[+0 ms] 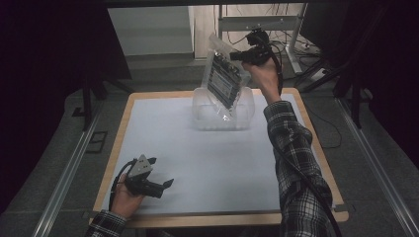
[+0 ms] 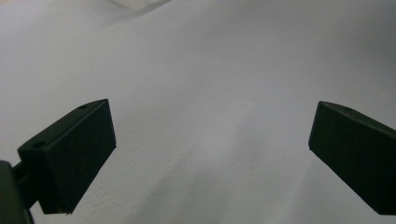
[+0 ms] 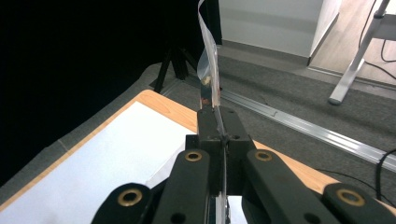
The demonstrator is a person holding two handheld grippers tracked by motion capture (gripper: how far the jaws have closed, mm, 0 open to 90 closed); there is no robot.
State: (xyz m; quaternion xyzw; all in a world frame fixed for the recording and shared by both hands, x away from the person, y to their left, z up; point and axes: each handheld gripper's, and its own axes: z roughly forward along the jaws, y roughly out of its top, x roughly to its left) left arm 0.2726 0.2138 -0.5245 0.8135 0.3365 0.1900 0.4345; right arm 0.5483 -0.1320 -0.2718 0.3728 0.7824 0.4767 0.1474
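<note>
Fingers point(image 3: 212, 123) of the right gripper point(image 1: 236, 56) clamped a clear bag point(image 1: 223, 79) edge, holding it tilted above a clear container point(image 1: 247, 116); its dark label was unreadable. Left gripper point(image 1: 160, 172) rested wide apart on the white table cover point(image 1: 207, 163).

I see a wooden-edged worktop point(image 1: 123, 123) covered almost to its rim by a white sheet point(image 1: 197, 158). At the far middle of the sheet stands a clear plastic container point(image 1: 200, 118). At the near left corner my left gripper point(image 1: 160, 173) rests on the sheet. The worktop stands on a grey carpeted floor point(image 1: 59, 148).
</note>
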